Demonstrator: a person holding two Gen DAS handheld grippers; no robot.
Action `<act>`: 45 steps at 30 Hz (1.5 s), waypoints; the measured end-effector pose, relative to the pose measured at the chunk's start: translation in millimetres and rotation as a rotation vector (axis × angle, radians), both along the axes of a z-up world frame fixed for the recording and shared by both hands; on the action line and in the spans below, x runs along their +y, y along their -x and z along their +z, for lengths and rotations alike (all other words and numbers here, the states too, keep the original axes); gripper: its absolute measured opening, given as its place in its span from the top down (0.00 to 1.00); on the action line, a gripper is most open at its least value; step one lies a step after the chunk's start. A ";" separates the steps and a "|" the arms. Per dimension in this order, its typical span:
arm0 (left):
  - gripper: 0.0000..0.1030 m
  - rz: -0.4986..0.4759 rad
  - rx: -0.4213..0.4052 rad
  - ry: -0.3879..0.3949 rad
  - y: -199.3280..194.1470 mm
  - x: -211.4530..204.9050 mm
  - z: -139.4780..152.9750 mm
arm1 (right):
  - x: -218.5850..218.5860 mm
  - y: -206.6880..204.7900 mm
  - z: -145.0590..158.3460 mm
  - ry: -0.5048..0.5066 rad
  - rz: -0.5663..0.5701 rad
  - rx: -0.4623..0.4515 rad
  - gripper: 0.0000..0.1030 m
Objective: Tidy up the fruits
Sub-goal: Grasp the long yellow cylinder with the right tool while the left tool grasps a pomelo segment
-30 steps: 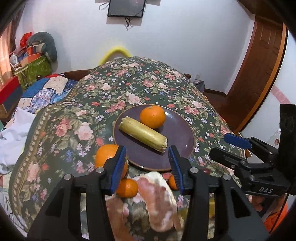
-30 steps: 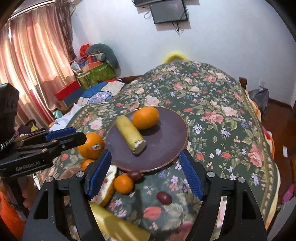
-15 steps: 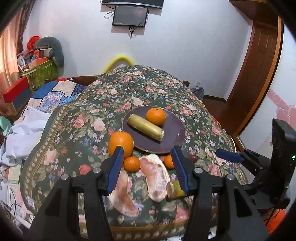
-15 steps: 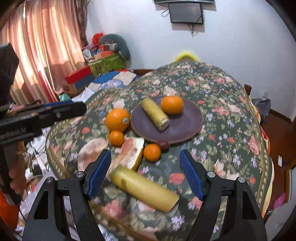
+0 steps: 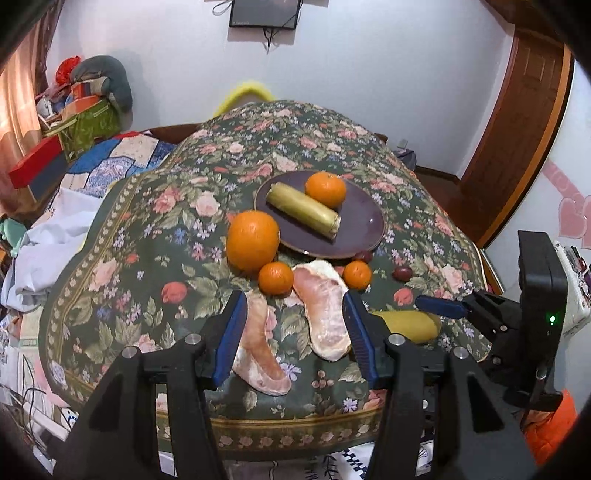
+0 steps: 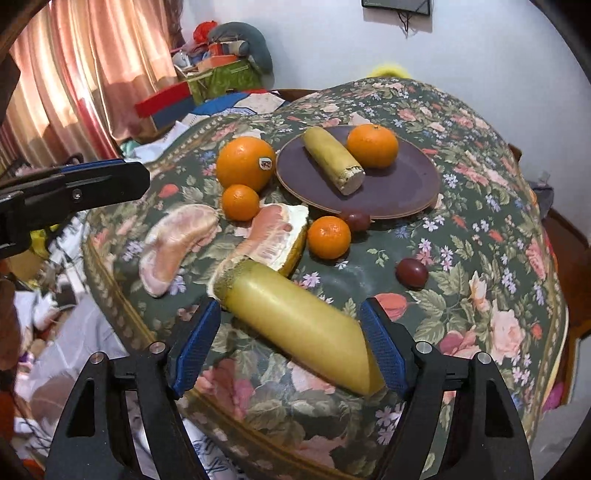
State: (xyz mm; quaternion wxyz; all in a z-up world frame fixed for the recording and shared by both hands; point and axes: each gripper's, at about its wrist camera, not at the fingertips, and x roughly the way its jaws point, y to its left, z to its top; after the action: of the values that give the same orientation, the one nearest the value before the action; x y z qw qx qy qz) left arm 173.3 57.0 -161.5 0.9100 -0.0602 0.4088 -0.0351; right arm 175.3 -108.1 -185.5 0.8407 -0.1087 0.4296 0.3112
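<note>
A dark purple plate (image 5: pixel 364 225) (image 6: pixel 402 184) on the floral tablecloth holds a yellow-green cane piece (image 5: pixel 303 210) (image 6: pixel 332 158) and a mandarin (image 5: pixel 327 189) (image 6: pixel 373 145). In front of it lie a big orange (image 5: pixel 253 240) (image 6: pixel 243 162), two small mandarins (image 5: pixel 275 277) (image 6: pixel 328 236), two pomelo segments (image 5: pixel 321 306) (image 6: pixel 177 240), two dark grapes (image 6: pixel 412 272) and a second cane piece (image 6: pixel 299 325). My left gripper (image 5: pixel 293 332) is open over the pomelo segments. My right gripper (image 6: pixel 291 347) is open, its pads on either side of the near cane piece.
The table edge (image 5: pixel 295 417) is close below both grippers. A bed with quilts (image 5: pixel 122 155) and boxes (image 6: pixel 218 77) is at the left, curtains (image 6: pixel 62 74) beyond. A wooden door (image 5: pixel 517 129) is at the right, a wall screen (image 5: pixel 264 13) at the back.
Both grippers have pulled back from the plate toward the table's near edge. The pomelo segments and the near cane piece have come into full view. Both stay open.
</note>
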 end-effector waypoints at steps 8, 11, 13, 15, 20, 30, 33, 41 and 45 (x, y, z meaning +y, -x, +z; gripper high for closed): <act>0.48 0.001 0.043 0.011 -4.6 -1.9 -15.2 | -2.6 -3.3 -5.3 0.018 -0.005 -0.011 0.29; 0.48 -0.001 0.049 0.014 -6.3 -3.3 -17.4 | -10.0 -8.5 -8.7 0.046 -0.053 -0.023 0.42; 0.48 -0.004 0.055 0.012 -8.2 -5.0 -19.9 | -20.9 -15.0 -7.8 0.011 -0.089 0.007 0.49; 0.48 -0.009 0.064 0.014 -10.7 -7.0 -22.6 | -28.0 -18.5 -8.4 -0.003 -0.106 0.024 0.53; 0.48 -0.034 0.087 0.024 -17.3 -15.9 -31.2 | -40.5 -12.7 -7.8 -0.024 -0.125 0.024 0.54; 0.48 -0.108 0.169 0.022 -34.9 -40.8 -64.5 | -72.0 -13.9 -7.5 -0.070 -0.182 0.076 0.62; 0.48 -0.114 0.193 0.023 -40.6 -44.3 -75.4 | -67.7 -15.7 -8.0 -0.075 -0.165 0.087 0.61; 0.53 -0.117 0.172 -0.017 -41.9 -51.7 -83.1 | -66.2 -20.2 -13.4 -0.086 -0.157 0.095 0.60; 0.54 -0.132 0.176 -0.007 -38.2 -49.2 -81.8 | -66.8 -19.2 -12.8 -0.082 -0.161 0.100 0.61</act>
State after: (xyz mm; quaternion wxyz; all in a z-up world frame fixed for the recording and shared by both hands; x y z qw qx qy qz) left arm 211.4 7.8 -243.3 0.8665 -0.0327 0.4903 -0.0882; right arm 194.5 -174.9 -198.3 0.8442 -0.0238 0.4653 0.2652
